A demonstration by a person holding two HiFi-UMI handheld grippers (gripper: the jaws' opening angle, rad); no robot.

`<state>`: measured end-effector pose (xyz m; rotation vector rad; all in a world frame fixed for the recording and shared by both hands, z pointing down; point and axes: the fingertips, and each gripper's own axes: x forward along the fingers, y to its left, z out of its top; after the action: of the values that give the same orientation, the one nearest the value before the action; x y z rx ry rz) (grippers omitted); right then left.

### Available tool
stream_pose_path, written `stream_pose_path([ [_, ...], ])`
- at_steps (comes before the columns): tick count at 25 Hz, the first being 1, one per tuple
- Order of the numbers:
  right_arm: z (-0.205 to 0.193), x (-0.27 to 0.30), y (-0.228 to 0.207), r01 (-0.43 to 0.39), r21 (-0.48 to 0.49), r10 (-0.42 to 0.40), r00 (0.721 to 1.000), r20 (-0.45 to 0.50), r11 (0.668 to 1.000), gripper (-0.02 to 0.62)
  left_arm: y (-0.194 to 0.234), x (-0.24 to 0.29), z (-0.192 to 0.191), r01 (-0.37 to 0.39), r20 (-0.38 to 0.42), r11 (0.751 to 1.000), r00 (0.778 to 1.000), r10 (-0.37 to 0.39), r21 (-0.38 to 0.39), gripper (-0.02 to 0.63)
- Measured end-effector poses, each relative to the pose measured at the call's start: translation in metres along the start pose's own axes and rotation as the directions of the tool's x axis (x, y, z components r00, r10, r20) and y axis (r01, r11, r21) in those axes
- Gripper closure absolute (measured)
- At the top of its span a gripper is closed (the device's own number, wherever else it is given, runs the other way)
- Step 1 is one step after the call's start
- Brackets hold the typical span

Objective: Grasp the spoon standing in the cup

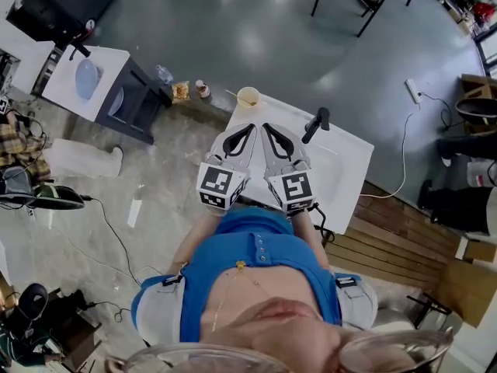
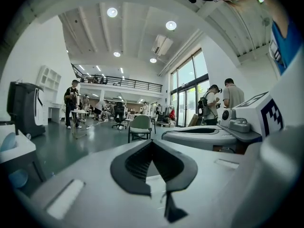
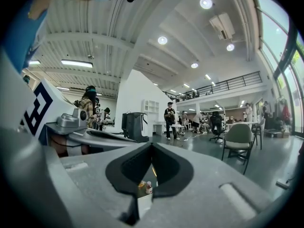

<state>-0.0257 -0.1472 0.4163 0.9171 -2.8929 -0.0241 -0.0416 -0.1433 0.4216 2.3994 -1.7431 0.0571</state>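
Two sets of jaws are pressed together with nothing between them. The left gripper [image 1: 251, 127] and the right gripper [image 1: 266, 127] are held side by side close to the person's chest, with their tips pointing out over the white rectangular bench [image 1: 349, 162]. In each gripper view the dark pads meet at their tips.

The pale round cup [image 1: 248, 96] stands at the far left corner of the bench, beyond both grippers and apart from them. The thin light-coloured spoon [image 1: 232, 93] leans out of it to the left, over the rim. It is too small here to make out more than the handle. A black upright object [image 1: 317, 123] stands on the bench to the right of the cup.

The reach looks not yet begun. The left gripper seems the better choice, since the handle leans towards its side and the black object lies well off its path. Its jaws should be spread before they get near the cup. Neither gripper view shows the cup now, so the gripper should be tipped down until the handle appears between the pads.

The pads should straddle the free part of the handle above the rim and close softly. The cup looks light and sits near the edge, so a nudge could tip it or push it off.
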Motion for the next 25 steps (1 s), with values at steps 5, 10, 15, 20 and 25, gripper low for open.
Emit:
stream_pose_path([
  [5,0.003,-0.001,-0.006,-0.019,0.007,0.019,1.0,0.017,1.0,0.592,0.0,0.005,0.005,-0.036,0.01,0.999,0.999,0.035,0.009,0.605],
  [10,0.002,0.001,-0.011,0.004,0.013,-0.004,1.0,0.03,1.0,0.592,0.003,0.007,0.005,-0.03,0.001,0.999,1.0,0.03,0.023,0.606],
  [15,0.001,0.012,-0.011,0.046,0.024,-0.047,0.999,0.023,0.999,0.592,0.013,0.008,0.004,0.01,-0.005,1.0,1.0,-0.01,0.025,0.606],
  [20,0.0,0.025,-0.004,0.07,0.027,-0.071,0.997,0.024,0.997,0.592,0.025,0.005,0.001,0.043,-0.014,0.999,0.999,-0.042,0.019,0.606],
  [25,-0.001,0.038,-0.001,0.092,0.032,-0.092,0.996,0.004,0.995,0.592,0.038,0.006,-0.003,0.063,-0.027,0.998,0.998,-0.062,0.012,0.606],
])
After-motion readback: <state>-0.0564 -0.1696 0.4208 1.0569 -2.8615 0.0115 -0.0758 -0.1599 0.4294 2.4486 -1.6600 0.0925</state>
